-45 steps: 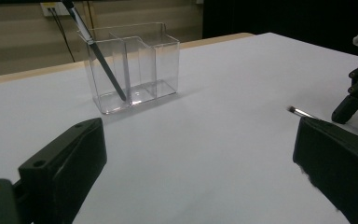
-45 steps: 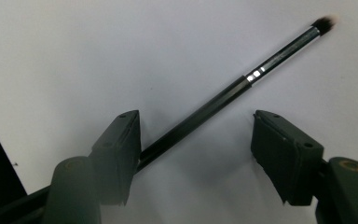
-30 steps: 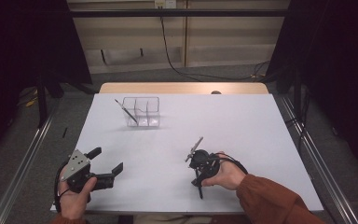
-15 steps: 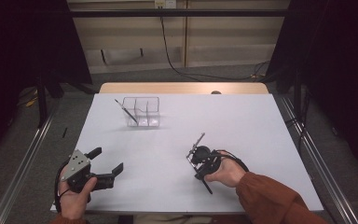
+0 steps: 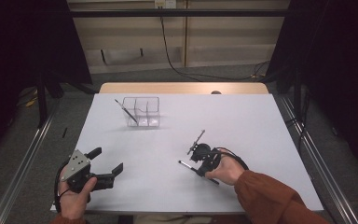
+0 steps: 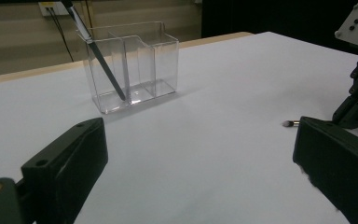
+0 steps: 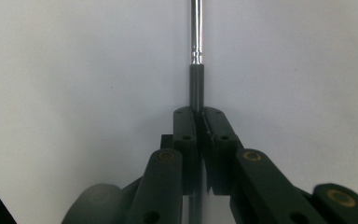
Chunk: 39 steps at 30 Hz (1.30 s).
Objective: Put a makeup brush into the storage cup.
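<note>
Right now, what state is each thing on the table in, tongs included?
Right tongs: jaws have just been closing, now shut on the brush lying on the table.
Brush: flat on the table, handle clamped.
Left tongs: open, nothing between the jaws.
Clear organizer: upright, three compartments.
Second brush: leaning tilted in an end compartment.
Table: white top.

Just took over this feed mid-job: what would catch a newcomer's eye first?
The right gripper, low on the white table near the person's side, has its fingers shut on a thin brush lying flat there. Toward the far left stands a clear three-part holder, with another brush leaning in an end compartment. The left gripper waits open at the near left.
</note>
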Available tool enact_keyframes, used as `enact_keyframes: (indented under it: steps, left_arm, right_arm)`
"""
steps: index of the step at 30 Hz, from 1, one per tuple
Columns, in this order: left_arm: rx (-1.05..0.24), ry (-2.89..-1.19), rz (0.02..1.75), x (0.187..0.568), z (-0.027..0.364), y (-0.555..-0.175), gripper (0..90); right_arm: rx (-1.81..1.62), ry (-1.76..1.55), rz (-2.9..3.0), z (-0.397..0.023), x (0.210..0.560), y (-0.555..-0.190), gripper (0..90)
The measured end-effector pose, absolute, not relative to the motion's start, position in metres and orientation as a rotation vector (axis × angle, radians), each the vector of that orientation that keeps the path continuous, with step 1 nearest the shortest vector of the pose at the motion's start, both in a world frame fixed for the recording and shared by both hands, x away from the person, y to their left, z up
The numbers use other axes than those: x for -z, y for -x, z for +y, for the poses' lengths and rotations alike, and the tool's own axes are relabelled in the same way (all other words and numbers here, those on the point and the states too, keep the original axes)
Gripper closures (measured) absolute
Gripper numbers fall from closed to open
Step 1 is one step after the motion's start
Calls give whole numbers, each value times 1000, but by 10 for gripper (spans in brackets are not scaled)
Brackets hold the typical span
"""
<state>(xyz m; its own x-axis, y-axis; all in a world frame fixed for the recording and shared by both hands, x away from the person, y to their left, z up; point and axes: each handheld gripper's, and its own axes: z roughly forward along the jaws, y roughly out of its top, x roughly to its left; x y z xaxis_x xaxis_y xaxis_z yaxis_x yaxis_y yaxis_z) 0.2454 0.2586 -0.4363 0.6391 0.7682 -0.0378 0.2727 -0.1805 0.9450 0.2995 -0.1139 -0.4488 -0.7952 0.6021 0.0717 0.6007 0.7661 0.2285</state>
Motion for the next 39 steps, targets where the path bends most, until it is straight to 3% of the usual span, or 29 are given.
enact_keyframes:
  steps: [39]
  left_arm:
    - [-556,-1752,843,436,258,-245,32]
  right_arm:
    - [-1023,-1115,2776,-153,435,-294,846]
